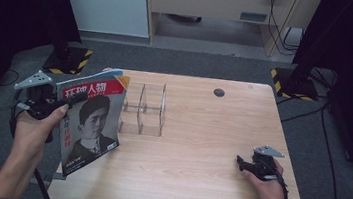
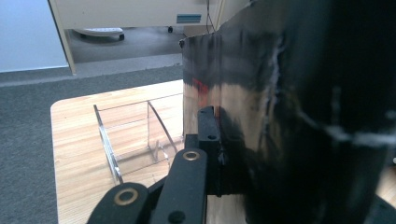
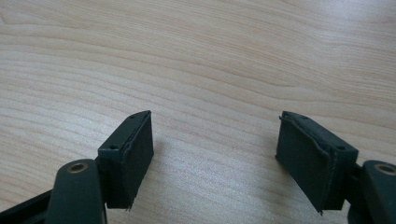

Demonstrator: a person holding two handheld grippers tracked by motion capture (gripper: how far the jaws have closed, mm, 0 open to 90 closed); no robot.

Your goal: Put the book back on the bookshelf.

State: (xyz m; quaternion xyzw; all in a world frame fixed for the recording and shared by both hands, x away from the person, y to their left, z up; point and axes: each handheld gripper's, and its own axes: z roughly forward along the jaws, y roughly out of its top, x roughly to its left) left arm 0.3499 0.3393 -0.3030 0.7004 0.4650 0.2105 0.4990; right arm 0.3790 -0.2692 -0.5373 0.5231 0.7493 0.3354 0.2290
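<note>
Black left gripper point(image 2: 219, 140) clamped on a glossy dark magazine point(image 2: 299, 116), clear acrylic divider rack point(image 2: 135, 140) beyond, pale wooden table point(image 2: 74, 140), grey carpet.

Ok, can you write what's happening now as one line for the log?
left tongs: shut on magazine, held upright | right tongs: open, nothing between | clear rack: beside magazine | table

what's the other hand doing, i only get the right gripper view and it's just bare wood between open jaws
Observer: The left gripper is shut on a magazine, held upright off the table.
Operator: anything for it to go in
Observer: A clear divided rack stands just right of the magazine.
Operator: where am i then
Observer: The right gripper rests low by the table's near right side, well clear of the rack.
</note>
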